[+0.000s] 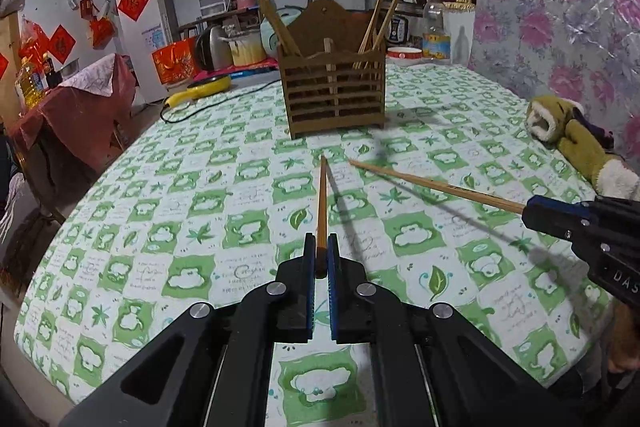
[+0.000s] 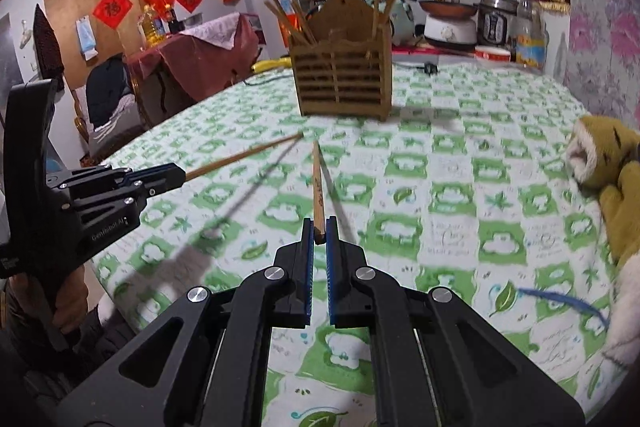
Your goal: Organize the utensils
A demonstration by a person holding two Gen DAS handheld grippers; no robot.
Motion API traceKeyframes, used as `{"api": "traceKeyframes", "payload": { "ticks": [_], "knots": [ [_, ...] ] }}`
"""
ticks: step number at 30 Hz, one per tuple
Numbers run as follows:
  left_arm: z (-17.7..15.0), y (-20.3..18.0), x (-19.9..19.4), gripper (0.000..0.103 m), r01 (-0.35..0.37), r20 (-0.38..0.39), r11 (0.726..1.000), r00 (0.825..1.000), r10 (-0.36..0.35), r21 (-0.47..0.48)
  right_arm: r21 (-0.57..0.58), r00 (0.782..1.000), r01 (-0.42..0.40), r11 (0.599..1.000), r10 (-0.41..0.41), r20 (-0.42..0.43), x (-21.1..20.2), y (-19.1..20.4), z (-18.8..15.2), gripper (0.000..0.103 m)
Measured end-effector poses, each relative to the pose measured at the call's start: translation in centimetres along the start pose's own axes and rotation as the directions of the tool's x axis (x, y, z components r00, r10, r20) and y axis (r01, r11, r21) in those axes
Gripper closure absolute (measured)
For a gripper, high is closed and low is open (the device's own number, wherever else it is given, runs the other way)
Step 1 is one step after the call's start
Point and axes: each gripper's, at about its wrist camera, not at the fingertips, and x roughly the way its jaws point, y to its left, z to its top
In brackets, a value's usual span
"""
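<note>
Wooden chopsticks, one pinched at its butt end in each of my grippers: left gripper [image 1: 321,254] holding the left chopstick [image 1: 321,203], right gripper [image 2: 319,231] holding the right chopstick [image 2: 317,183]. Risk: long tips swing, cross, or strike the brown slatted wooden holder [image 1: 334,95] rim and twist loose.

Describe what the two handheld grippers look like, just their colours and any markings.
Both are matte black plastic linkages with silver round pivot pins and ribbed blue pads on the fingers. The left gripper carries pale lettering on its side; the right gripper shows white letters "DAS".
</note>
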Motion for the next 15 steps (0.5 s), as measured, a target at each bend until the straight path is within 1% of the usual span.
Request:
{"api": "traceKeyframes", "payload": {
  "ticks": [5, 10, 14, 15],
  "knots": [
    [-0.8, -0.3, 1.4, 0.097, -0.006, -0.031, 1.000, 1.000, 0.006, 0.007, 0.005, 0.999, -0.005, 1.000, 0.005, -0.033, 0.8, 0.0, -0.4, 0.096],
    [-2.0, 0.9, 3.0, 0.097, 0.033, -0.088, 0.998, 0.995, -0.037, -0.048, -0.006, 0.998, -0.004, 1.000, 0.004, -0.067, 1.6, 0.4, -1.4, 0.096],
    [-2.4, 1.5, 3.1, 0.096, 0.041, -0.080, 0.996, 0.996, -0.047, -0.073, 0.017, 0.995, -0.004, 1.000, 0.006, -0.098, 2.4, 0.0, -2.1, 0.096],
    [-2.5, 1.6, 3.1, 0.096, 0.035, -0.077, 0.997, 0.996, -0.041, -0.075, 0.020, 0.995, -0.005, 1.000, 0.007, -0.102, 2.5, -0.1, -2.2, 0.093]
  ]
}}
